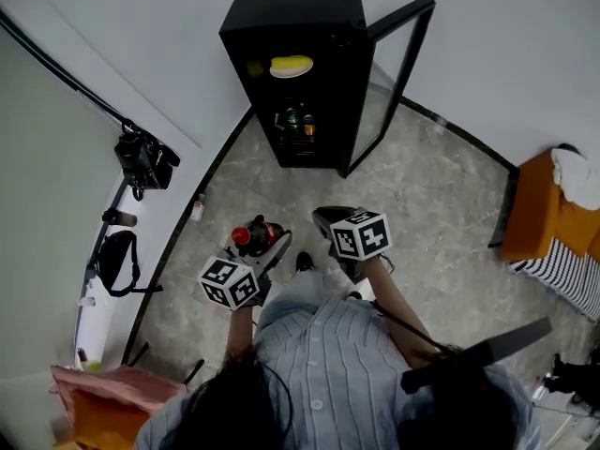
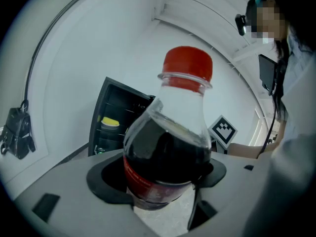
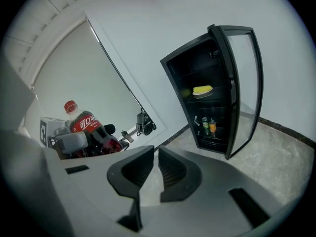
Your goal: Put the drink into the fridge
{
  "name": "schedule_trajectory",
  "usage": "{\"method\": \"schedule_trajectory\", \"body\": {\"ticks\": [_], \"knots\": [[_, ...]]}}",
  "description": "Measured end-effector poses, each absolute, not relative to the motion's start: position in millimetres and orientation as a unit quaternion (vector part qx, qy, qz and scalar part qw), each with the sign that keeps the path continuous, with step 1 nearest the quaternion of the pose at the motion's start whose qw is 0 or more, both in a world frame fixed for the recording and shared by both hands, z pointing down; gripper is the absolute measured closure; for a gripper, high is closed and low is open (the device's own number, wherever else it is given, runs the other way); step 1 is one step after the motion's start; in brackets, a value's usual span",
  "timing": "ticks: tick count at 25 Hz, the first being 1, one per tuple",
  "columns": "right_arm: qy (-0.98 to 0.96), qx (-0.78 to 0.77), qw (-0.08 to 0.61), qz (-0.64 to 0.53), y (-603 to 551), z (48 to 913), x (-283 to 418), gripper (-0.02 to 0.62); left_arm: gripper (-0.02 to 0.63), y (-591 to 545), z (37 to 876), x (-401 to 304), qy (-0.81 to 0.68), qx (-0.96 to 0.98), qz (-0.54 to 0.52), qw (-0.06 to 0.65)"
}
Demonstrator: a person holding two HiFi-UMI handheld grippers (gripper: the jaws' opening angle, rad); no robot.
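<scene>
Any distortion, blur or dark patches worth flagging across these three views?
Head view: evenly lit and sharp, though the fridge interior reads very dark. Left gripper view: strong fisheye with black corners, the cola bottle looming close, a mosaic patch top right. Right gripper view: same fisheye, bowing the edges of the fridge door.

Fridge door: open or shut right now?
Open. The glass door stands swung out from the black fridge, leaving its shelves exposed.

one fridge [image 1: 309,64]; one cola bottle [image 1: 255,235]; two small drinks [image 3: 213,126] inside; one left gripper [image 1: 272,247], one right gripper [image 3: 157,168].
</scene>
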State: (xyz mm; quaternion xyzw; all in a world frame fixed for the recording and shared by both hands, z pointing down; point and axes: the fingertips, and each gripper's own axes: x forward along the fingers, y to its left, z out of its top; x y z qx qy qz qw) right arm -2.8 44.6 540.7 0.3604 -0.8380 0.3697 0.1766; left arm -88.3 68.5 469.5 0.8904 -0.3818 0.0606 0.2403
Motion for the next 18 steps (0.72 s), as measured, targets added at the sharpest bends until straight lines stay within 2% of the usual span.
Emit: {"method": "schedule_trajectory", "body": {"ticks": [18], "knots": [[-0.812, 0.403, 0.178, 0.382, -13.5, 549.8, -54.3, 0.557, 0.262, 3.7, 482.2, -132.1, -0.313, 0.913, 0.062, 0.253]]}}
